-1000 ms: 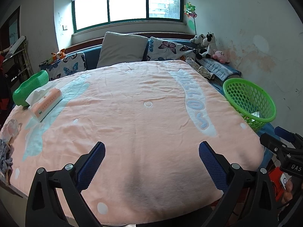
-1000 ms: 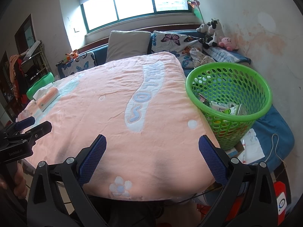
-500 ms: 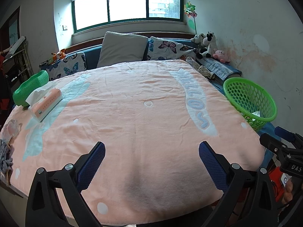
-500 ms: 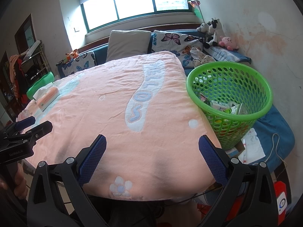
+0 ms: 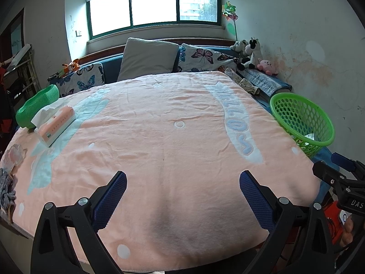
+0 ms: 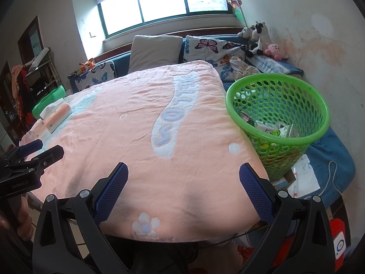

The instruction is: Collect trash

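A green perforated basket point(image 6: 278, 114) stands off the right edge of the pink blanket-covered table point(image 6: 141, 118) and holds cartons and wrappers point(image 6: 277, 130). The left wrist view has the same basket point(image 5: 301, 123) at its right. My left gripper point(image 5: 182, 180) hovers open over the near edge of the blanket point(image 5: 159, 137), nothing between its blue pads. My right gripper point(image 6: 182, 171) is open too, empty, near the table's front right corner, left of the basket. A crumpled pale wad point(image 5: 13, 155) and a grey rag point(image 5: 6, 189) lie at the far left edge.
A pink tissue box point(image 5: 56, 125) and a green bowl point(image 5: 36, 105) sit at the table's left side. Behind are cushions point(image 5: 148, 59) and plush toys point(image 5: 251, 52) on a blue bench. Papers and a cable point(image 6: 305, 178) lie on the blue mat below the basket.
Both views have barely shifted; the grippers stay open and nothing on the table has moved.
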Demonstrator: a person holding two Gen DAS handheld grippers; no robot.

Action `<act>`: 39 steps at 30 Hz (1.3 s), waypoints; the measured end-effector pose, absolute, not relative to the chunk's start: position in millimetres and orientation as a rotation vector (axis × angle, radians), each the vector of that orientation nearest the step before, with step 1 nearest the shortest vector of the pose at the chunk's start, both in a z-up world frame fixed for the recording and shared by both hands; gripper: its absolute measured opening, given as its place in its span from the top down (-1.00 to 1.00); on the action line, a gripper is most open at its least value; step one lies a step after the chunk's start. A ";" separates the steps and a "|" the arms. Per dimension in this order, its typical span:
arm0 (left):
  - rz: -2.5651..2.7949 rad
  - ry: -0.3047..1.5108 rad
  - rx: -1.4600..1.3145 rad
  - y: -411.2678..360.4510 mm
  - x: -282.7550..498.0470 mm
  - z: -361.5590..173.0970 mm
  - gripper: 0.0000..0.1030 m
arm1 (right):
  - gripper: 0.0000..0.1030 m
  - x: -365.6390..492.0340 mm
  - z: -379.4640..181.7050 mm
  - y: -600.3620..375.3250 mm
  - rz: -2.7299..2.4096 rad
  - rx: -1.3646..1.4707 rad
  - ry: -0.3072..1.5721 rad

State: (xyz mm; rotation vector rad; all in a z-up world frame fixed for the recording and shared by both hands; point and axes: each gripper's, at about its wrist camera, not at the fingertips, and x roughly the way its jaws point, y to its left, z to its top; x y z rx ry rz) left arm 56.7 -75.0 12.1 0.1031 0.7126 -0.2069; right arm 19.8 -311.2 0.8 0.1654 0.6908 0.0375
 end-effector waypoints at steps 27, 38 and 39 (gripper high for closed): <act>-0.185 0.691 0.124 -76.4 56.9 11.1 -0.86 | -0.89 19.4 0.3 -308.2 0.045 0.158 0.692; -0.193 0.698 0.130 -78.1 57.5 9.8 -0.86 | -0.89 21.1 -1.2 -308.7 0.044 0.166 0.696; -0.193 0.699 0.128 -78.0 57.6 9.7 -0.86 | -0.89 21.4 -1.6 -308.5 0.044 0.165 0.697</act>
